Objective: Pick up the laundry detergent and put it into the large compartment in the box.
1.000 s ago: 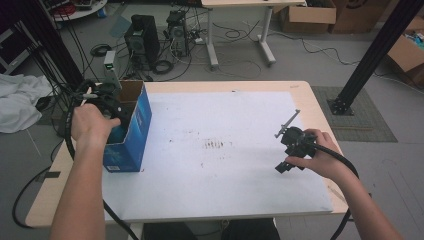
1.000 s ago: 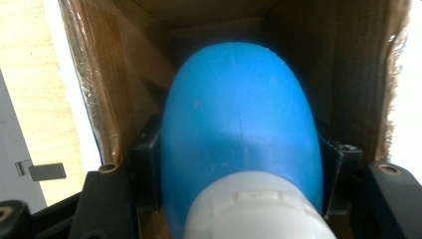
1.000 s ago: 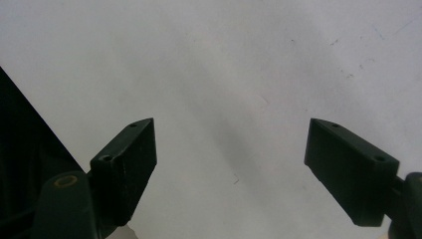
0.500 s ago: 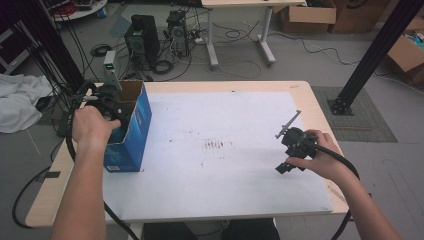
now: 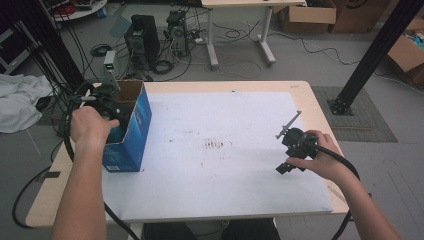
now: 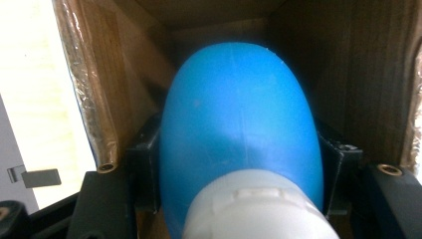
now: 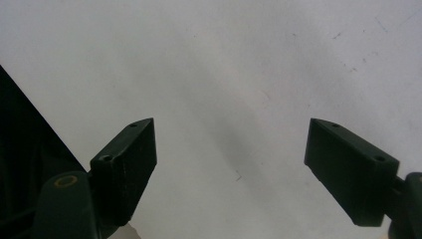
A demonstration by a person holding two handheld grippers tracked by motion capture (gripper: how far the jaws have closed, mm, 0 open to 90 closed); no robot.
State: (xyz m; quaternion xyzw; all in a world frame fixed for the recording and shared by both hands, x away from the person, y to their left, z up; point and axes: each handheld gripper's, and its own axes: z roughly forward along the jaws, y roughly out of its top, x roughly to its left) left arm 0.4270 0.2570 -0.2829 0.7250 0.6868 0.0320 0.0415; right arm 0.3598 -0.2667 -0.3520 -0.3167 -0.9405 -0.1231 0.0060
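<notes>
Two hand-held grippers are in use, one in each of the person's hands. We see the left hand-held gripper (image 5: 107, 107) reaching into the open top of a blue cardboard box (image 5: 131, 131) that stands at the left edge of the tabletop (image 5: 305, 95). In the left gripper view, its two black jaws sit on either side of a blue plastic bottle (image 6: 239, 134) with a white cap (image 6: 254, 206), pressed against the bottle's flanks, so this gripper is clamped on the bottle. The bottle lies along the jaws with its cap toward the camera and its rounded blue end pointing deeper into the box, whose brown inner walls surround it. We count one bottle in the box; whether anything else lies under it we cannot tell.

We see the right hand-held gripper (image 7: 230, 167) held over the right part of the tabletop, well apart from the box. In the right gripper view, its two jaws stand wide apart with nothing between them, above a white sheet (image 5: 225, 150) marked with small dark scuffs. The sheet covers most of the wooden tabletop.

On the floor beyond the tabletop we count two dark computer towers (image 5: 142, 42), another table (image 5: 235, 20), several cardboard boxes (image 5: 407, 52) and loose cables. One white cloth (image 5: 20, 102) lies at the far left.
</notes>
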